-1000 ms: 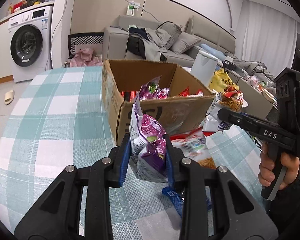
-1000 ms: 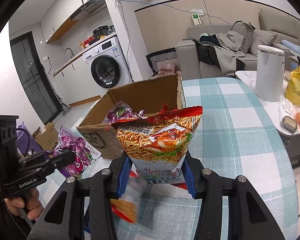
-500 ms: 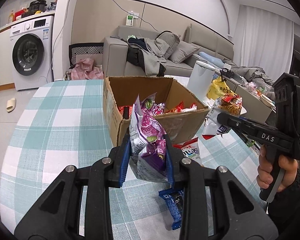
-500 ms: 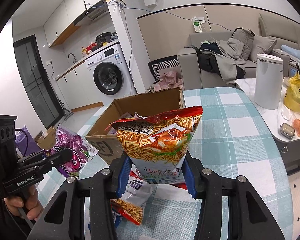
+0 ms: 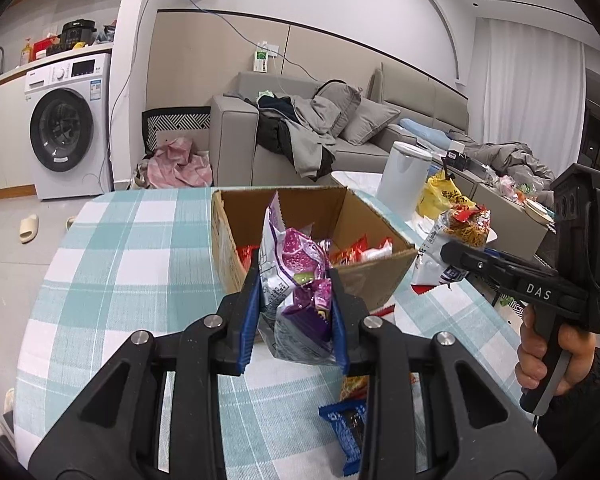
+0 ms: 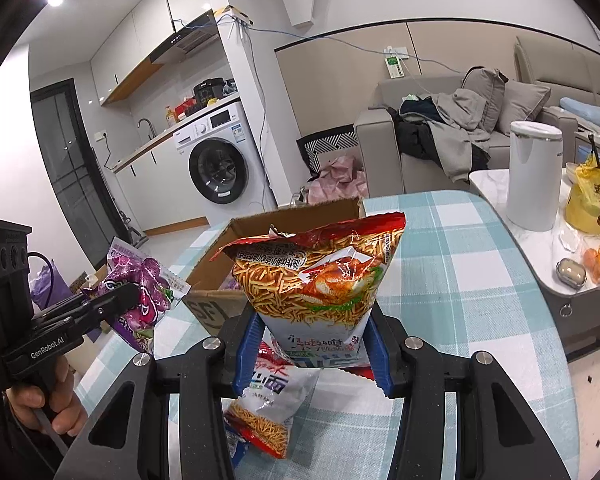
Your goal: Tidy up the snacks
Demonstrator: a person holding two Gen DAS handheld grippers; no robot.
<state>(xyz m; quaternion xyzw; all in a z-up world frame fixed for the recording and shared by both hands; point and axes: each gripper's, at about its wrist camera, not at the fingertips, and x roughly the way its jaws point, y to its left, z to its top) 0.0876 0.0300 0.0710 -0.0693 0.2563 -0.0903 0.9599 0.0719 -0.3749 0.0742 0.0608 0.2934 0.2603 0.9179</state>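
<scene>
My left gripper (image 5: 294, 312) is shut on a purple and white snack bag (image 5: 296, 280), held up in front of the open cardboard box (image 5: 236, 232). That box holds several red and purple snack packets. My right gripper (image 6: 314, 344) is shut on a red and orange noodle-snack bag (image 6: 320, 276), lifted above the table near the box (image 6: 236, 228). In the left wrist view the right gripper (image 5: 452, 252) shows at the right with its bag (image 5: 456, 232). In the right wrist view the left gripper (image 6: 120, 300) shows at the left with the purple bag (image 6: 144, 300).
A teal checked tablecloth (image 5: 132, 248) covers the table. A second noodle-snack bag (image 6: 268, 408) and a blue packet (image 5: 344, 428) lie on it below the grippers. A white cylinder (image 6: 534, 176) and a yellow bag (image 6: 592, 200) stand on a side table to the right.
Both grippers have risen with their bags. The box now sits lower and its inside shows more. The loose bags on the table lie farther below.
</scene>
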